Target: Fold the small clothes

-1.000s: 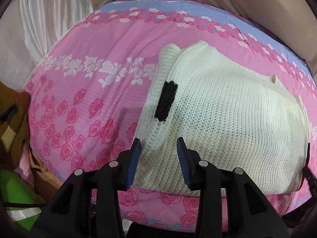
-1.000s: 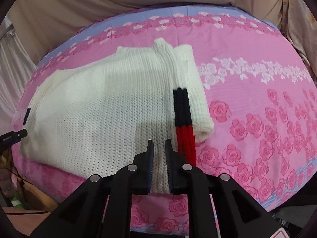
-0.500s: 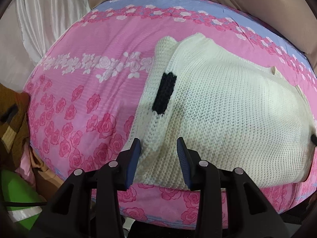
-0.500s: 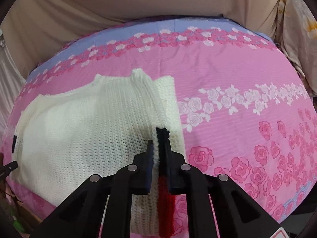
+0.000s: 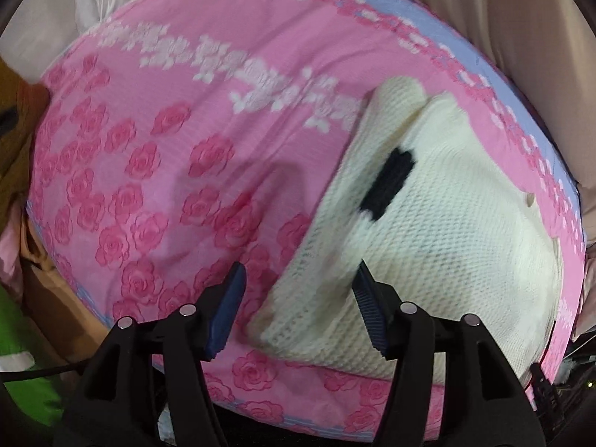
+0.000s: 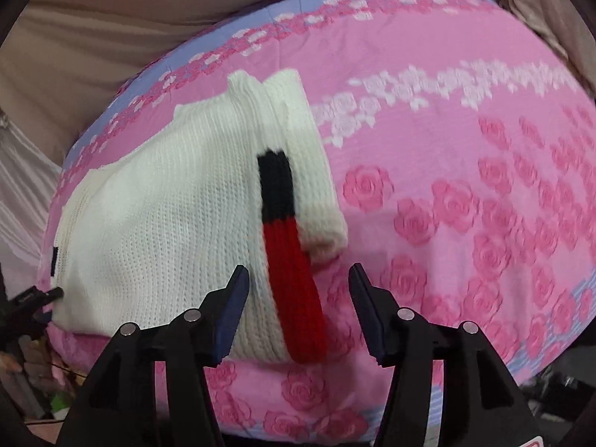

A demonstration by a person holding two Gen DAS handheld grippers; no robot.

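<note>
Item: cream knitted sweater [image 5: 447, 231], being shown lying folded on the pink rose-print bedspread [image 5: 156, 171]; in the left wrist view it is occupying the right half of the frame, in the right wrist view the left and centre. Left gripper [image 5: 298, 309]: jaws are being held wide, having just been opening; the sweater's near folded corner is lying between and below the blue pads, and no pressing on it is being seen. Right gripper [image 6: 298, 309]: jaws likewise being held wide, having just been opening; the black-and-red ribbed band [image 6: 288, 246] is hanging down between them at lower centre, free of both pads. Step judged to be under way: a release following a fold, with a further fold probably still being owed. Risks being noted: the red end of the band is overhanging the near edge of the bed and could be dragged off by its own weight, pulling the fold open; the loose open knit could be snagged on a pad edge as either gripper is being withdrawn; the folded sleeve [image 6: 313, 171] at centre could be flipped back if the band is being caught alone. Motion blur is being noted in the left wrist view, so contact there cannot be settled finely.
</note>
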